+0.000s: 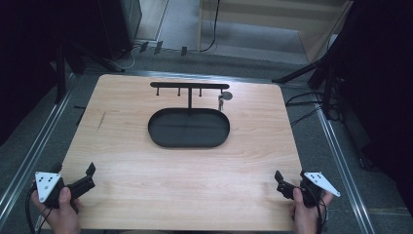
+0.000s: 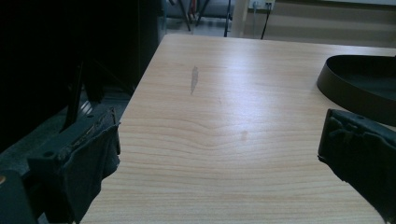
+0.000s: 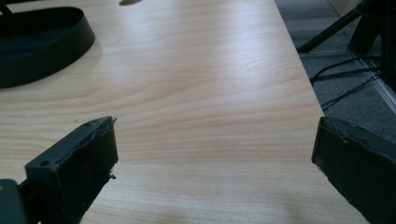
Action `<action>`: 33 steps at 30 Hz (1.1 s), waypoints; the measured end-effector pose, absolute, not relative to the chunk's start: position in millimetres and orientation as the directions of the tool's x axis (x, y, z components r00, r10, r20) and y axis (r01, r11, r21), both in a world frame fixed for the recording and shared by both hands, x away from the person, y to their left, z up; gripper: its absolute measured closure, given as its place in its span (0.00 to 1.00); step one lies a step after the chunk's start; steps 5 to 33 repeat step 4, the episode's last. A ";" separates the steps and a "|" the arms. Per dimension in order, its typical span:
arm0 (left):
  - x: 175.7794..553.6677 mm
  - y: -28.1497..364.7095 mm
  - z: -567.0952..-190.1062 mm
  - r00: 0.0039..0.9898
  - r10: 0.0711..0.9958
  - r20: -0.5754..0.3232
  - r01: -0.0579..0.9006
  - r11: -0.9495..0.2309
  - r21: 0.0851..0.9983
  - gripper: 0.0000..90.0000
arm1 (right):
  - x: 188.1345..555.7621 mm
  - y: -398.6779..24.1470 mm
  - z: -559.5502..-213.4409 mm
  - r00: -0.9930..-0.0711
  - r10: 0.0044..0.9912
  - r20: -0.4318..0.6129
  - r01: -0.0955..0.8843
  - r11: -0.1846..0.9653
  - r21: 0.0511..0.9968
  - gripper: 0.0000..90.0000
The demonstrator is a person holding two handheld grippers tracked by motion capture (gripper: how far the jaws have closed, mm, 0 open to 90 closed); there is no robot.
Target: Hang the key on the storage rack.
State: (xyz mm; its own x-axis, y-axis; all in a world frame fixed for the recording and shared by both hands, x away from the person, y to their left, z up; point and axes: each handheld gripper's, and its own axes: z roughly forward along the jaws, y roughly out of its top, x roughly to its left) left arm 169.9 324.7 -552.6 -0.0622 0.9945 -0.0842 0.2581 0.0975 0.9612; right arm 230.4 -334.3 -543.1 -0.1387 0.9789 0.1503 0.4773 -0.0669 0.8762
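Observation:
A black oval tray [image 1: 189,145] lies at the middle of the wooden table [image 1: 146,195]. From its far side rises a black T-shaped stand [image 1: 189,86] with several small hooks. A small metal key with a round tag [image 1: 223,99] hangs from the rightmost hook. My left gripper [image 1: 87,178] rests at the near left corner, open and holding nothing; in the left gripper view its jaws [image 2: 219,140] stand wide apart, with the tray [image 2: 345,88] ahead on the right. At the near right corner my right gripper [image 1: 282,184] is open too, its jaws [image 3: 215,140] apart over bare wood, with the tray [image 3: 46,56] at far left.
A dark smudge [image 1: 101,119] marks the table's left part. Metal rails [image 1: 29,156] run along both sides of the table. Black stand legs and cables [image 1: 311,97] lie on the grey floor to the right. The table's right edge [image 3: 303,79] is close to my right gripper.

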 end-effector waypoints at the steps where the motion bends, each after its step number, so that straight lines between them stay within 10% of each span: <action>1: 170.2 324.7 -552.6 -0.063 0.994 -0.084 0.260 0.097 0.961 0.00 | 229.5 -335.0 -544.6 -0.132 0.978 0.163 0.471 -0.082 0.878 0.00; 33: 170.4 324.8 -552.5 -0.062 0.995 -0.079 0.264 0.093 0.960 0.00 | 228.5 -336.6 -543.5 -0.111 0.979 0.173 0.463 -0.103 0.880 0.00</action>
